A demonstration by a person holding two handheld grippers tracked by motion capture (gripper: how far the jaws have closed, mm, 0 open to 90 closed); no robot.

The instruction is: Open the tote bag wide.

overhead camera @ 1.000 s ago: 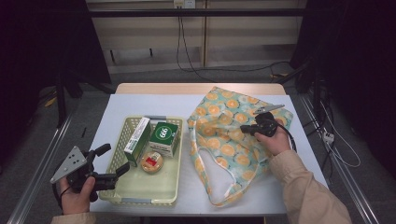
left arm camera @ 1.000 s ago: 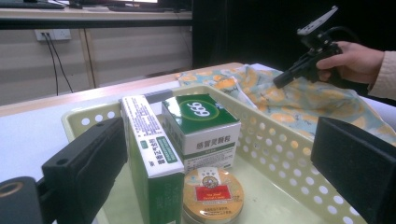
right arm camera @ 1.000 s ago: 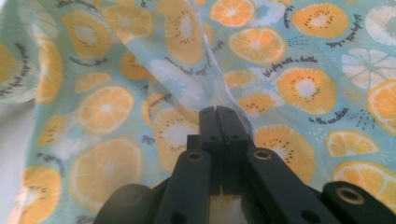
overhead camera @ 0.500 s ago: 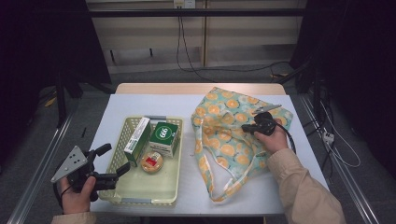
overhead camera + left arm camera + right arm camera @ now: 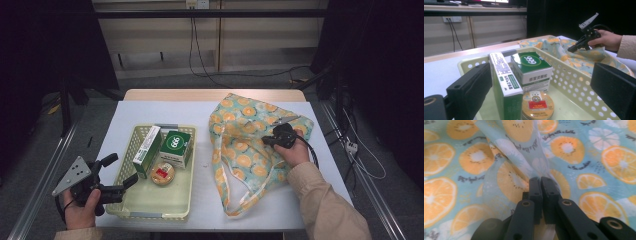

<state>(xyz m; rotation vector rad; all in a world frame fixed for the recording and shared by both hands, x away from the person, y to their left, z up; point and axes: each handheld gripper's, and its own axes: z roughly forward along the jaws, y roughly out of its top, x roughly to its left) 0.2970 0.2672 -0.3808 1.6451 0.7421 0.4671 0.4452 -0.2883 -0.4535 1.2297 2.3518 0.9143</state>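
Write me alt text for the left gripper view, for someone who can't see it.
Two open black jaws of the left gripper frame a pale yellow perforated plastic basket holding a tall green-and-white carton, a green "666" box and a round gold tin. Beyond, a hand holds the right gripper on an orange-slice print fabric bag.

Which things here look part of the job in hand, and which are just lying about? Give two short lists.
Likely in the job:
- fruit-print bag, pinched by the right gripper
- basket with the tall box, 666 box and round tin
- left gripper, open beside the basket

Lying about:
- floor cables
- power strip
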